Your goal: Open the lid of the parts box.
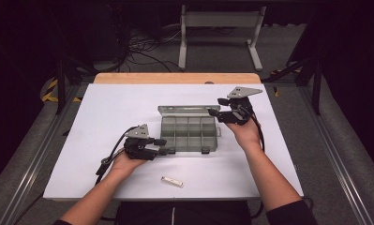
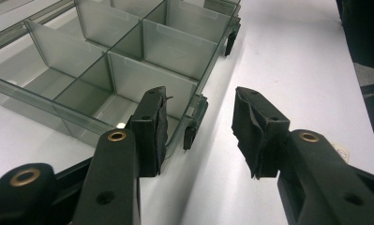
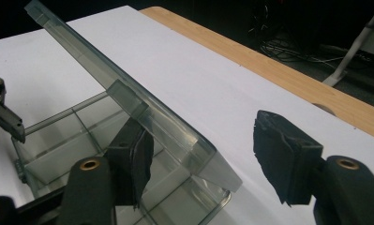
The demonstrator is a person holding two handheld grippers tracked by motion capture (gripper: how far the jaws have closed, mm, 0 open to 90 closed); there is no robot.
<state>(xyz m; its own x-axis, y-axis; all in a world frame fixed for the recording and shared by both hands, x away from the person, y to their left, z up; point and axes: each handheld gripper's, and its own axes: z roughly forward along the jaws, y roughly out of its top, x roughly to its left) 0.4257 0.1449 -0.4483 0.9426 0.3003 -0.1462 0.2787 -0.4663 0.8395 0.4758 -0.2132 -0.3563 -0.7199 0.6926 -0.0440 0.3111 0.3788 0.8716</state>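
A clear grey compartment box (image 1: 189, 133) sits mid-table with its lid (image 1: 184, 110) lifted at the back. My left gripper (image 1: 163, 146) is at the box's front left corner. In the left gripper view its jaws (image 2: 201, 126) stand open astride the front wall, a black latch (image 2: 191, 129) between them, untouched. My right gripper (image 1: 215, 107) is at the lid's right end. In the right gripper view the tilted lid (image 3: 128, 93) passes between its open jaws (image 3: 205, 140): the left pad (image 3: 138, 159) sits under the lid, the right pad (image 3: 280, 159) stands well apart.
A small pale bar (image 1: 172, 181) lies on the white table (image 1: 105, 122) near the front edge. A wooden strip (image 1: 175, 78) borders the far side, with a white stand (image 1: 220, 33) and cables on the floor beyond.
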